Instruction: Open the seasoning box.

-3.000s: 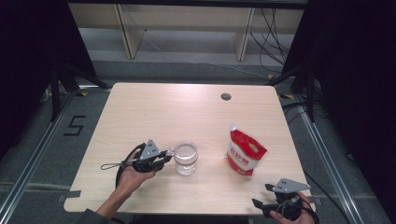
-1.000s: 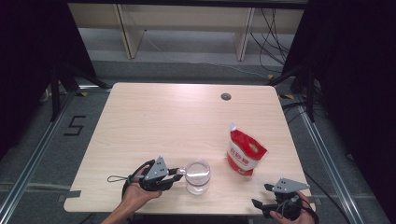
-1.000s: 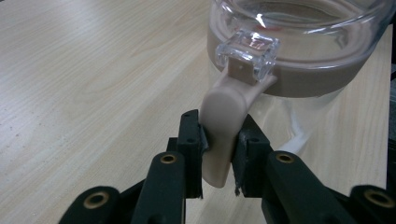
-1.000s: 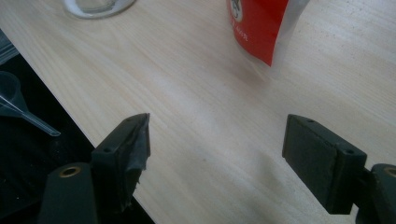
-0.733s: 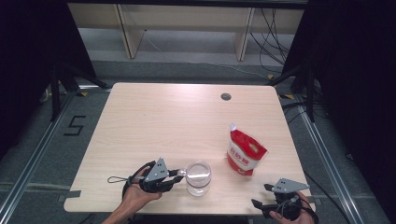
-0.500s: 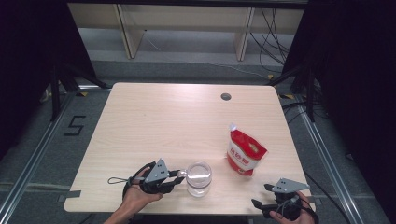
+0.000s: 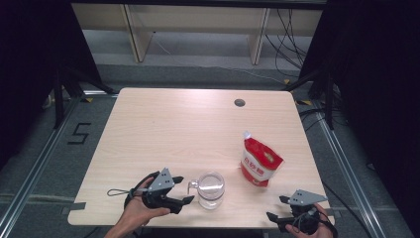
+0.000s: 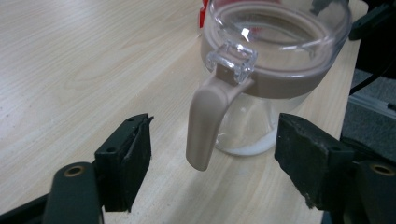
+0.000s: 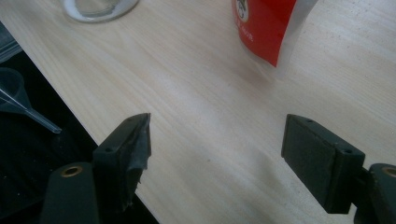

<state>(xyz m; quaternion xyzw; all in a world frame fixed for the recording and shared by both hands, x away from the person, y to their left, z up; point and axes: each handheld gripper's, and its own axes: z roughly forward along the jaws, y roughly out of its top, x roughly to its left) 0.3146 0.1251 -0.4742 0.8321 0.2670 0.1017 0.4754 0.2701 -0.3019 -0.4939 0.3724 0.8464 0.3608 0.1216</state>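
At the near right corner of the table (image 7: 148, 124), the right gripper (image 7: 277, 208) rests in the person's hand with its jaws spread wide and nothing between them; in the right gripper view they frame bare wood. To its left along the near edge, the left gripper (image 7: 184, 191) lies in the other hand, pointing right at the glass jar (image 7: 211, 189). Its jaws have just been opening and now stand apart on either side of the jar's beige handle (image 8: 205, 121) without pressing on it (the handle hangs free in the gap, seen in the left gripper view). The jar stands upright near the table's front edge, a beige band round its rim and a clear lid on top. Farther back and to the right, a red and white pouch (image 7: 260, 161) stands near the jar. At the far edge sits a small round cable hole (image 7: 239, 102).
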